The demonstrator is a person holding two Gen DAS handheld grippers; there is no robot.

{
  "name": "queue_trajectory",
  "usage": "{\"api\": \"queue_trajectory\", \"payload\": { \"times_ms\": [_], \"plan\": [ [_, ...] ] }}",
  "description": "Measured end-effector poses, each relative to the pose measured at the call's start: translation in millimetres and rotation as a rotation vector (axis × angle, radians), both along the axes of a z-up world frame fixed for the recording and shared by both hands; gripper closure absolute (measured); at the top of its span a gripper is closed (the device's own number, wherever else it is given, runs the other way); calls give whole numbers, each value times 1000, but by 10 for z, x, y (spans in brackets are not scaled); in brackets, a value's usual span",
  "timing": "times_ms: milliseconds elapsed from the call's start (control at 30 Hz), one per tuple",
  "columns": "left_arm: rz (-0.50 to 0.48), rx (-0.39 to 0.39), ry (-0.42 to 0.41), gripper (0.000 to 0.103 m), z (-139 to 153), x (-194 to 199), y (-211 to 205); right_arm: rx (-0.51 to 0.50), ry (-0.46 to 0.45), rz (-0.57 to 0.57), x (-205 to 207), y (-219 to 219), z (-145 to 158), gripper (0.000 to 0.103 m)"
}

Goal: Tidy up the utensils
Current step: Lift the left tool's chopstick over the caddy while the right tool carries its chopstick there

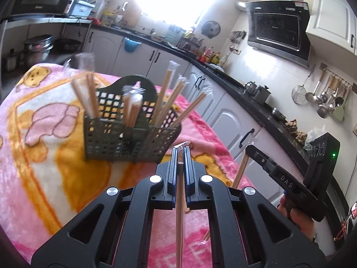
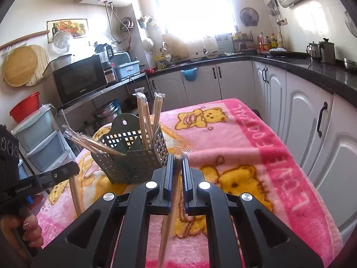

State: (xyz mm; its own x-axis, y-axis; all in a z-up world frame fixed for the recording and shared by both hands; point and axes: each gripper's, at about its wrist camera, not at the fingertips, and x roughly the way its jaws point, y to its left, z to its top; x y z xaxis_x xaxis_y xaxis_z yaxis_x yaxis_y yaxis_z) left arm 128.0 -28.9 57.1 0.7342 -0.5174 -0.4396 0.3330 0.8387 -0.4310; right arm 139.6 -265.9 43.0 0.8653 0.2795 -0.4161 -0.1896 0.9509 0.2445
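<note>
Room: kitchen, pink bear-print blanket (image 1: 44, 167) spread over the counter.
Holder: one dark perforated utensil basket (image 1: 125, 138) standing on the blanket.
Count: about six wrapped chopstick pairs (image 1: 166, 98) upright or leaning in the basket.
Left tongs (image 1: 180, 154): pinching one wrapped chopstick pair (image 1: 179, 212), short of the basket.
Right tongs (image 2: 177, 163): pinching another wrapped pair (image 2: 170, 218).
Right view only: red basin (image 2: 24, 107), grey drawer unit (image 2: 38, 131).

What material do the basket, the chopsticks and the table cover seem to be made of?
Basket: likely moulded plastic, matte dark green, with a uniform grid of square holes.
Chopsticks: probably bamboo or wood, pale tan, each pair in a clear crinkled film sleeve.
Table cover: plush fleece blanket, fuzzy pile, printed bears.
</note>
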Motion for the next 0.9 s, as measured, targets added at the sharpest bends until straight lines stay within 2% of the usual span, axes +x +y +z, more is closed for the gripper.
{"api": "queue_trajectory", "payload": {
  "times_ms": [633,900],
  "plan": [
    [-104,21,-122,100,469,96,-494,7,-107,-85,-269,-277,255,96],
    [-128,24,-154,100,603,169,-626,9,-142,-93,-323,-343,365,102]
  ]
}}
